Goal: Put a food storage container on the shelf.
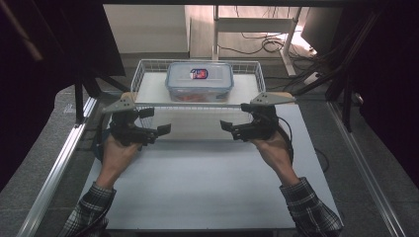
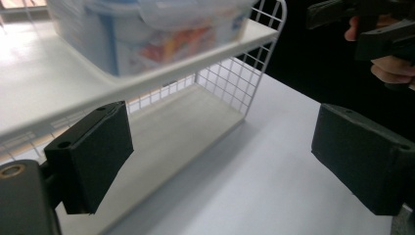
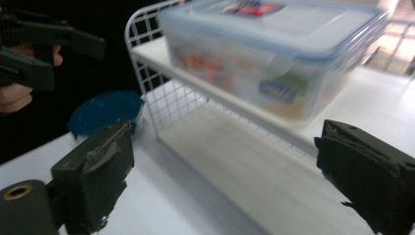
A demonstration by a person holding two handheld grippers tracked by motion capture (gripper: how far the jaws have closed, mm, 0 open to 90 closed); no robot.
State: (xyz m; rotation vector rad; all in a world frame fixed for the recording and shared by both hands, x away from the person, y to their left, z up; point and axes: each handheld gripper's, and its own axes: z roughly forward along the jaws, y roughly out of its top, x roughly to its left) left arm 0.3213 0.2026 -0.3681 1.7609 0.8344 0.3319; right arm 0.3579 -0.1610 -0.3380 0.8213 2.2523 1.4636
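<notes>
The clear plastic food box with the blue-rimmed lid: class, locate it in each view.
High view: food box top centre, on the wire shelf.
Left gripper view: upper left, on the shelf.
Right gripper view: upper right.
Shared landmark: the shelf's white wire end panel.

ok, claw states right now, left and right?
Left claw: open, nothing between the jaws, in front of the wire shelf.
Right claw: open, nothing held.
</notes>
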